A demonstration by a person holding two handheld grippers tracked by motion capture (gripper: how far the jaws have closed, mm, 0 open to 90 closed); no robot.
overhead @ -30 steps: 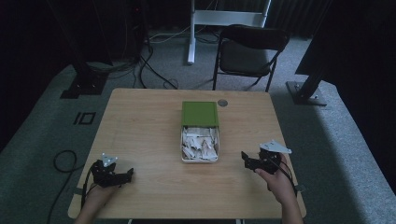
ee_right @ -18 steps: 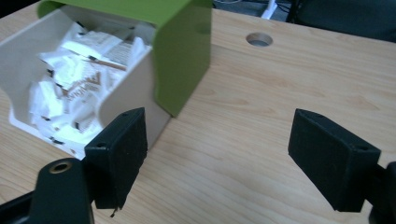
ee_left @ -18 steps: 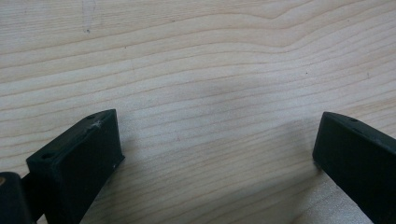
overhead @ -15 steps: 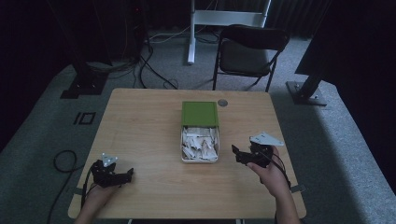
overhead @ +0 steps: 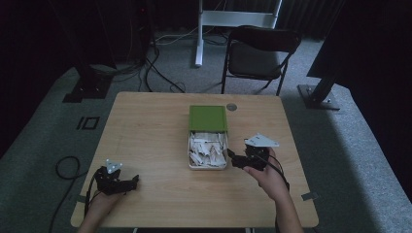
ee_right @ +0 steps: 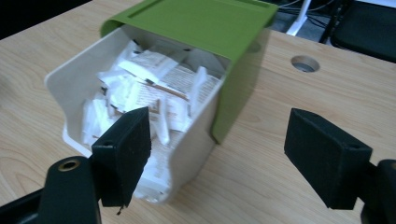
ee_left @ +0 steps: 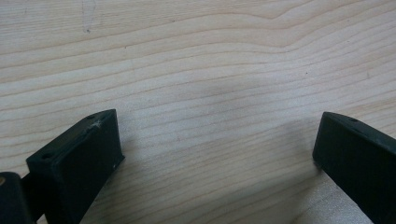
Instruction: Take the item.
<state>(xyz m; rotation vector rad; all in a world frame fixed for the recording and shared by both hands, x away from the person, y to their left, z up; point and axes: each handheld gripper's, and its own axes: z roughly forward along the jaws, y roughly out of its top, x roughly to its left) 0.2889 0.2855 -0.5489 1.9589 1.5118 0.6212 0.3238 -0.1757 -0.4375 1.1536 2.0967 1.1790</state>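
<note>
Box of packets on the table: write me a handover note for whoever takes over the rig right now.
Right tongs: open, empty, at the right side of the box.
Left tongs: open, empty, low over bare table near the front left corner.
Box: mid-table, white tray full of paper packets, green lid slid halfway back.
Done: box partly open.
Left: likely to pick out packets or move the lid; nothing is gripped yet.

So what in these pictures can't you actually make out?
- Print on the white paper packets in the cream plastic box: too small and blurred in the right gripper view.
- The box's far half: covered by its green sliding lid in the high view.
- The left gripper in the high view: dark, jaws unclear; the left gripper view shows them apart.
</note>
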